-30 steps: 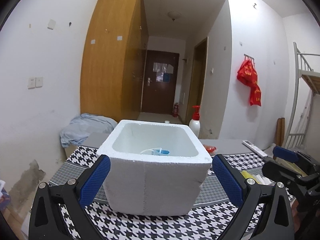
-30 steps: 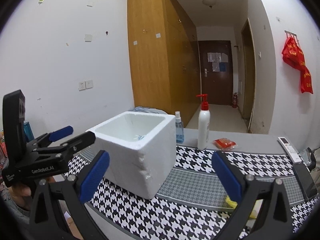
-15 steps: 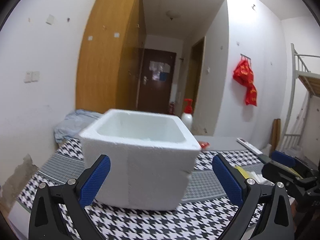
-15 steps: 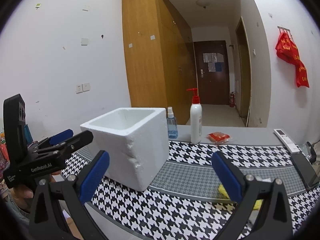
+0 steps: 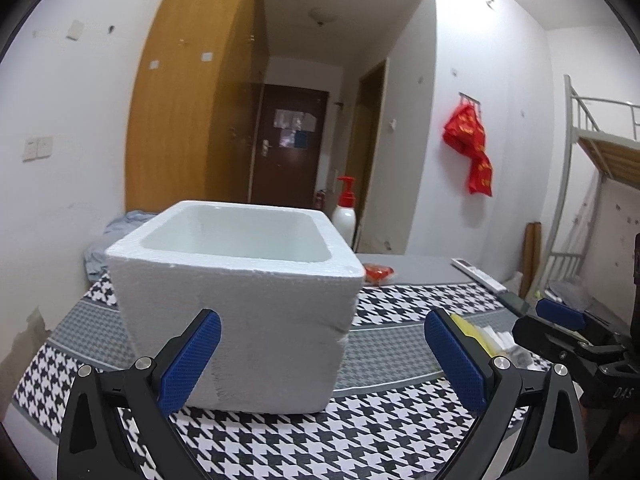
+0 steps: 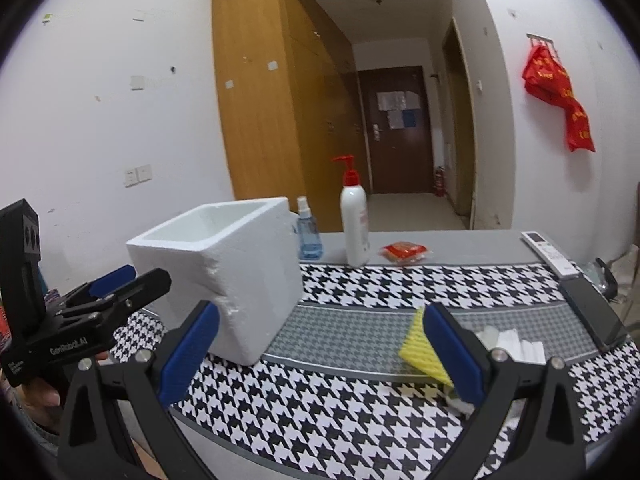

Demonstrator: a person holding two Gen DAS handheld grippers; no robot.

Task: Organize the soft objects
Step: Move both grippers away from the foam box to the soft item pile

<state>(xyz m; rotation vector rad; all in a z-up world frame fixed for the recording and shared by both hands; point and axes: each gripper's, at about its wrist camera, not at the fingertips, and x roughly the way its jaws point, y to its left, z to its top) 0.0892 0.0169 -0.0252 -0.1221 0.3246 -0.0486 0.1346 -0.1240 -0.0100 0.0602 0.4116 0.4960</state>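
Note:
A white foam box (image 5: 240, 300) (image 6: 224, 264) stands on the houndstooth cloth. Its inside is hidden from this low angle. My left gripper (image 5: 320, 344) is open just in front of the box's near wall, holding nothing. It also shows in the right wrist view as the left gripper (image 6: 120, 284), at the left edge. A yellow sponge (image 6: 420, 348) (image 5: 472, 332) lies on the cloth to the right of the box, partly behind my right finger. My right gripper (image 6: 322, 332) (image 5: 560, 320) is open and empty, low over the table's front. Small white soft pieces (image 6: 516, 346) lie beside the sponge.
At the back of the table stand a white pump bottle (image 6: 354, 228) and a blue spray bottle (image 6: 308, 232). A red packet (image 6: 406, 252), a remote (image 6: 548, 252) and a dark phone (image 6: 592, 312) lie to the right. A blue cloth heap (image 5: 120, 236) sits behind the box.
Both grippers have dropped lower and tilted, so the box's inside is out of sight. The yellow sponge now shows more fully by my right finger. Both grippers stayed open.

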